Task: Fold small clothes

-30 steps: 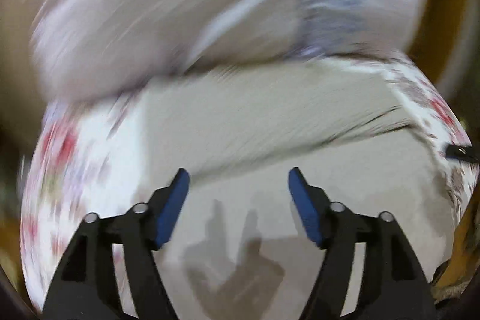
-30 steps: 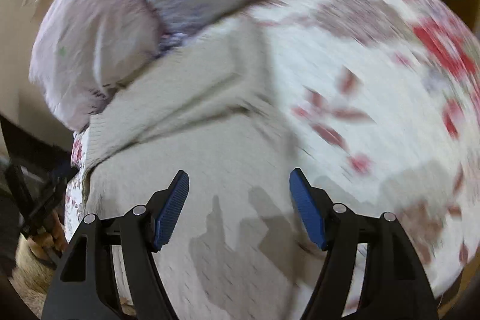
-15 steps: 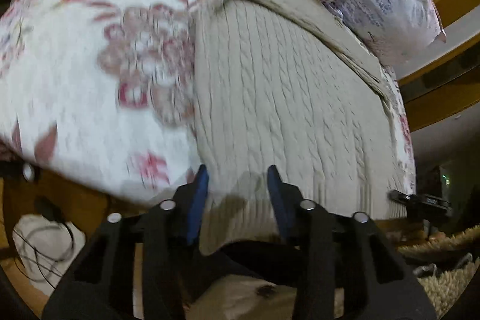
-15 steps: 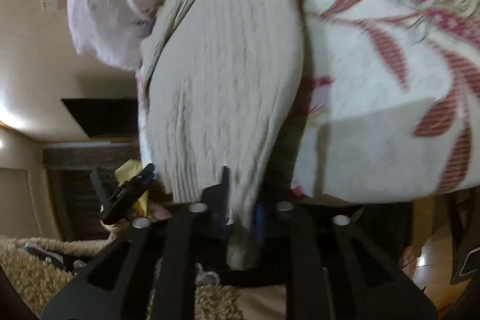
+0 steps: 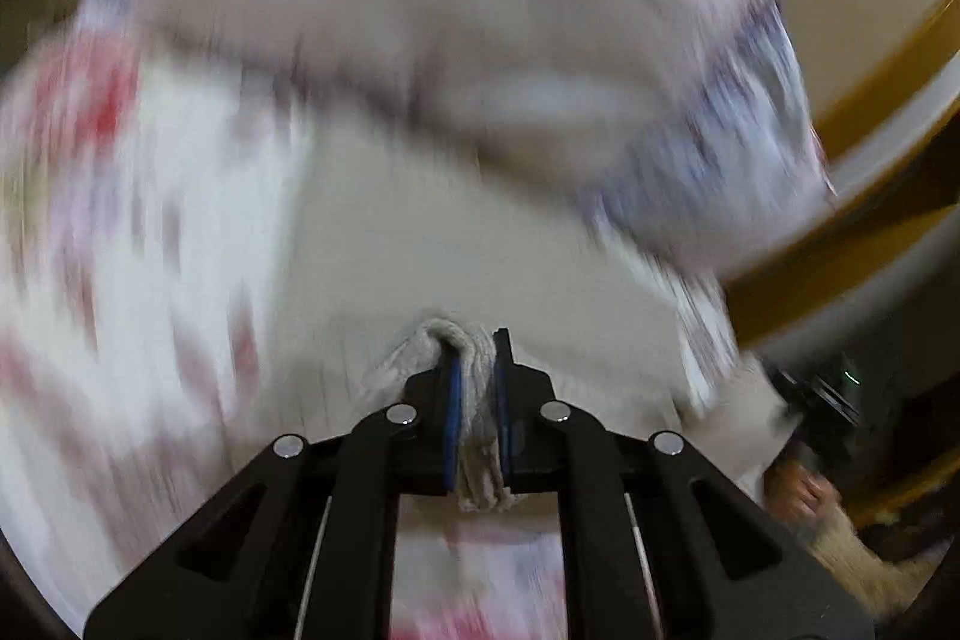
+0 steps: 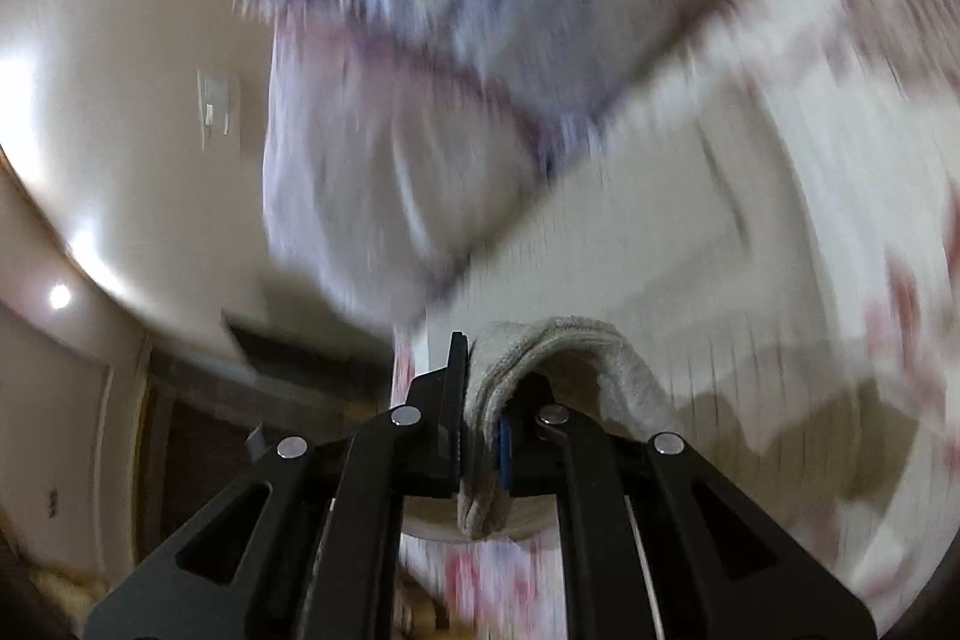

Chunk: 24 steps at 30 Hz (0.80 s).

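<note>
Pinching the hem of the beige knit sweater (image 5: 480, 424), the left gripper (image 5: 477, 400) has its blue pads clamped on a bunched fold of the fabric. The right gripper (image 6: 480, 424) is likewise closed on another part of the same hem, the knit draping over its right finger. Beyond the grippers, the sweater's body spreads, blurred, over the floral bedspread (image 5: 120, 232) on the bed. Pale pillows (image 6: 456, 40) lie at the far end, touching the sweater's far edge.
</note>
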Each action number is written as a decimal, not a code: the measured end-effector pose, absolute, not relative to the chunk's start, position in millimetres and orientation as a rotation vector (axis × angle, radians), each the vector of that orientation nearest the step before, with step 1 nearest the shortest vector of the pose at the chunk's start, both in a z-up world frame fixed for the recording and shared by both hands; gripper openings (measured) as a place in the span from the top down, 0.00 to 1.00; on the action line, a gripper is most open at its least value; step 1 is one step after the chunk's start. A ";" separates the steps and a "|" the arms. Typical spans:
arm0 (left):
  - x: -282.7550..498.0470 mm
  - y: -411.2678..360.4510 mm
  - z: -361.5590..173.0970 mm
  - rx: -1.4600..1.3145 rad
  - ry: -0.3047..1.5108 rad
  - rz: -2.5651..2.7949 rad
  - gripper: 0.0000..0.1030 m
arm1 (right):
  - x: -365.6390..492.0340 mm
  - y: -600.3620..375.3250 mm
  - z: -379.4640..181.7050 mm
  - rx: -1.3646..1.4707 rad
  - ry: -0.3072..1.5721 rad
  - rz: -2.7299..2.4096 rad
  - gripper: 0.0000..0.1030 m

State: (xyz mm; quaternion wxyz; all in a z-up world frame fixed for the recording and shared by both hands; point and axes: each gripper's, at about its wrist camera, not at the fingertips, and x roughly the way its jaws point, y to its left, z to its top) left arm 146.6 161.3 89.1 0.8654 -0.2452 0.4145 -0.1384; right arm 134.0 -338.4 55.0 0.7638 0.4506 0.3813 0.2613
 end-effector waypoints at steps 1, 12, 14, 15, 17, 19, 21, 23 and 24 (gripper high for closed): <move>167.7 160.2 94.6 -0.486 0.837 -0.256 0.85 | 158.2 -339.3 58.8 0.963 0.792 0.497 0.88; 220.9 190.6 20.1 -0.549 1.070 -0.154 0.28 | 158.1 -355.4 13.5 0.970 0.947 0.297 0.16; 223.3 186.9 4.0 -0.608 1.101 -0.186 0.38 | 156.5 -355.3 4.2 1.000 0.960 0.289 0.16; 223.8 184.1 1.0 -0.621 1.096 -0.192 0.41 | 154.5 -356.2 1.7 1.002 0.958 0.290 0.16; 228.5 177.3 -3.4 -0.644 1.091 -0.218 0.73 | 148.6 -359.5 -1.7 1.003 0.955 0.300 0.16; 232.6 174.4 -8.8 -0.717 1.088 -0.220 0.83 | 150.2 -355.9 -0.7 1.000 0.963 0.313 0.16; 231.0 164.6 0.9 -0.730 1.056 -0.227 0.87 | 144.9 -361.9 1.4 0.992 0.961 0.317 0.16; 228.1 142.1 26.1 -0.771 0.995 -0.332 0.88 | 140.9 -370.7 8.3 0.976 0.944 0.306 0.16; 228.8 130.5 37.2 -0.775 0.977 -0.373 0.88 | 137.7 -378.6 12.6 0.967 0.931 0.294 0.16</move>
